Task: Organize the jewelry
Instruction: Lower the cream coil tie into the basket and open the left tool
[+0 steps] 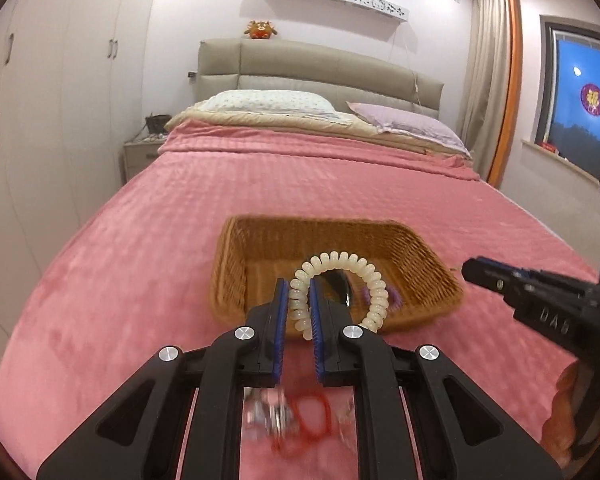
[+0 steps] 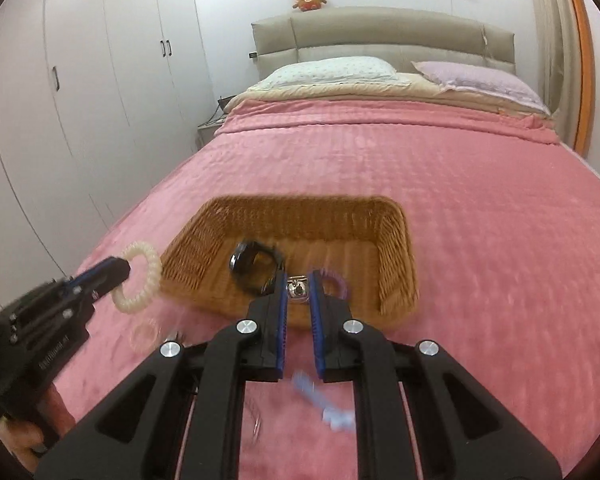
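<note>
My left gripper point(image 1: 299, 292) is shut on a cream coil bracelet point(image 1: 340, 258), which it holds up in front of the wicker basket point(image 1: 308, 222) on the pink bed. The right wrist view shows this bracelet point(image 2: 148, 276) left of the basket point(image 2: 300, 202). My right gripper point(image 2: 298, 280) is shut on a small silver piece point(image 2: 298, 291) above the basket's near rim. Inside the basket lie a black piece point(image 2: 252, 264) and a purple coil point(image 2: 338, 280). The right gripper point(image 1: 470, 270) also shows at the right of the left wrist view.
Blurred loose pieces lie on the pink blanket near me: a red ring point(image 1: 312, 416), a silver item point(image 1: 268, 412), a clear ring point(image 2: 144, 334) and a pale blue piece point(image 2: 320, 400). Pillows point(image 1: 268, 102) and a headboard are at the far end, and wardrobes point(image 2: 80, 80) stand on the left.
</note>
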